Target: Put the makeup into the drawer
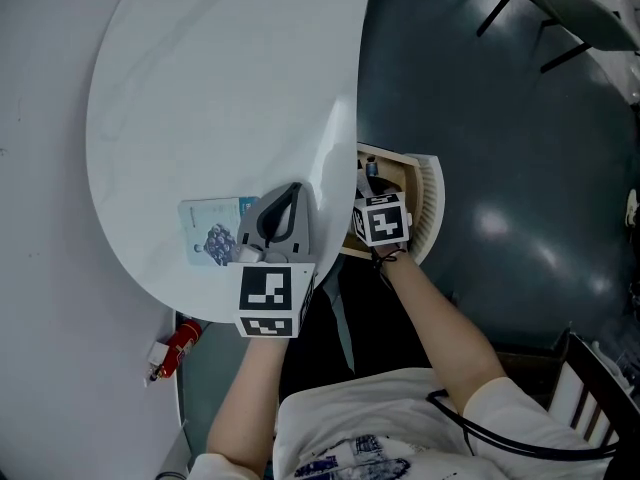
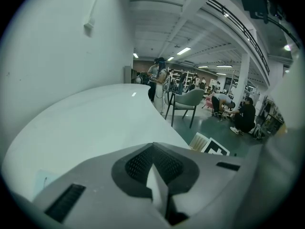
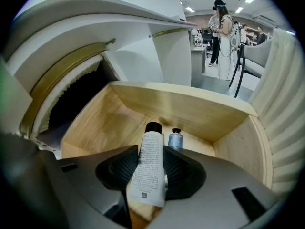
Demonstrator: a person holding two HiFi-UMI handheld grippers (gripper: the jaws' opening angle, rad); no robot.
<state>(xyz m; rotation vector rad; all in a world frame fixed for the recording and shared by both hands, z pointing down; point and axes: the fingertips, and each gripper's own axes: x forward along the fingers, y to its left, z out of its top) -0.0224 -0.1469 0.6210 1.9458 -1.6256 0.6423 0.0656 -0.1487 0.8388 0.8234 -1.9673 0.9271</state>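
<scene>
My right gripper (image 3: 151,157) is shut on a white makeup tube (image 3: 148,171) with a black cap, which points down into the open wooden drawer (image 3: 119,113). A small blue bottle (image 3: 175,140) with a dark cap lies on the drawer floor just right of the tube's cap. In the head view the right gripper (image 1: 375,194) hangs over the drawer (image 1: 405,163) at the white table's (image 1: 220,88) right edge. My left gripper (image 1: 290,196) rests on the table, jaws shut and holding nothing (image 2: 155,168). A blue-and-white packet (image 1: 212,230) lies just left of it.
The drawer has a ribbed white curved front (image 1: 428,208). A red-handled thing (image 1: 178,340) sits below the table's near edge. Dark chair legs (image 1: 520,8) stand at the far right on the dark floor. A grey chair (image 2: 188,101) and several people are far off in the room.
</scene>
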